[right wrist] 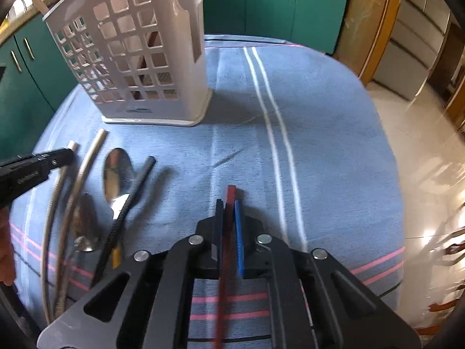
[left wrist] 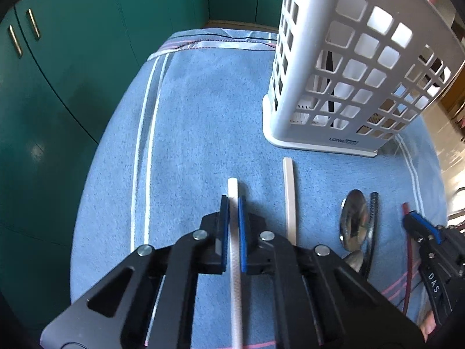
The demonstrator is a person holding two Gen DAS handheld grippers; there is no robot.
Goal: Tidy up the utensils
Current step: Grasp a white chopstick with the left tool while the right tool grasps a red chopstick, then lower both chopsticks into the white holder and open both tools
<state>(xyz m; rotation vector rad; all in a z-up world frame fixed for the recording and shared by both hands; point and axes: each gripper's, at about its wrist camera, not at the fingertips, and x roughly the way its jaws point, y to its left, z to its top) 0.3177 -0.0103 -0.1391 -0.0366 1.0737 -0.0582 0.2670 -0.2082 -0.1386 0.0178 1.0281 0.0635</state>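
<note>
Left claw (left wrist: 233, 203) is clamped on a white chopstick (left wrist: 234, 250); right claw (right wrist: 226, 206) is clamped on a red chopstick (right wrist: 225, 232). Both should be lifted level, then dropped tip-first into the far basket (left wrist: 334, 67).

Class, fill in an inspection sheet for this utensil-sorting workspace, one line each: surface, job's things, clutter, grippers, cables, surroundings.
Surface: blue striped cloth covering the table.
Job's things: white slotted utensil holder standing upright; white chopstick and red chopstick each gripped; second white chopstick, two metal spoons and black chopstick lying loose on the cloth.
Clutter: nothing seen.
Grippers: left gripper shut on the white chopstick; right gripper shut on the red chopstick.
Cables: nothing seen.
Surroundings: green cabinets, glossy tiled floor.
</note>
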